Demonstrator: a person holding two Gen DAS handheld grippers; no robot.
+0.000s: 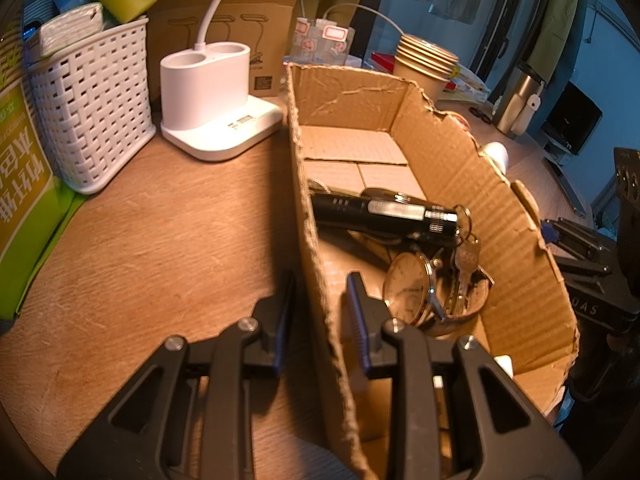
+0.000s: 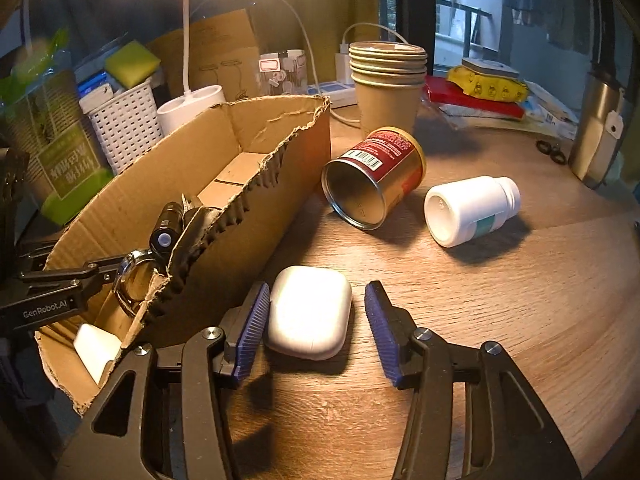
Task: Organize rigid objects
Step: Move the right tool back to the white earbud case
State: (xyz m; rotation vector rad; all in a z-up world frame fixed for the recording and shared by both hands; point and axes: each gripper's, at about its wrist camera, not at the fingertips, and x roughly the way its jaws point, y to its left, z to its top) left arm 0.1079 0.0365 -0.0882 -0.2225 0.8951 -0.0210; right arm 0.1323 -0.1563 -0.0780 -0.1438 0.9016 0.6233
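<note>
1. The left hand-held gripper [image 1: 318, 312] is clamped on the near side wall of the cardboard box [image 1: 520, 216]. One pad stands outside the wall and one inside, with the jaws nearly together.
2. The right hand-held gripper [image 2: 316, 330] stands part open, its jaws straddling the white earbud case [image 2: 308, 312]. The left pad is at the case's side, touching or nearly so. The right pad stands clear of it, so the case is not gripped.
3. The earbud case lies flat on the desk [image 2: 500, 320], just beside the outer wall of the box.
4. Inside the box lie a black flashlight [image 1: 384, 216], a wristwatch [image 1: 412, 284] and a bunch of keys [image 1: 466, 260]. The watch and keys touch each other at the end nearer the left hand-held gripper, and the flashlight lies across the floor just beyond them. A white object [image 2: 96, 346] rests at the box's nearest end. What it is cannot be told.
5. On the desk beyond the earbud case, a red and gold tin can [image 2: 376, 176] lies on its side, its open mouth facing the camera.
6. A white pill bottle [image 2: 468, 208] lies on its side near the can.
7. A stack of paper cups [image 2: 386, 88] stands upright behind the can, towards the desk's rear edge.
8. A white lamp base [image 1: 216, 100] and a white woven basket [image 1: 92, 108] stand at the desk's rear, on the box's other side.
</note>
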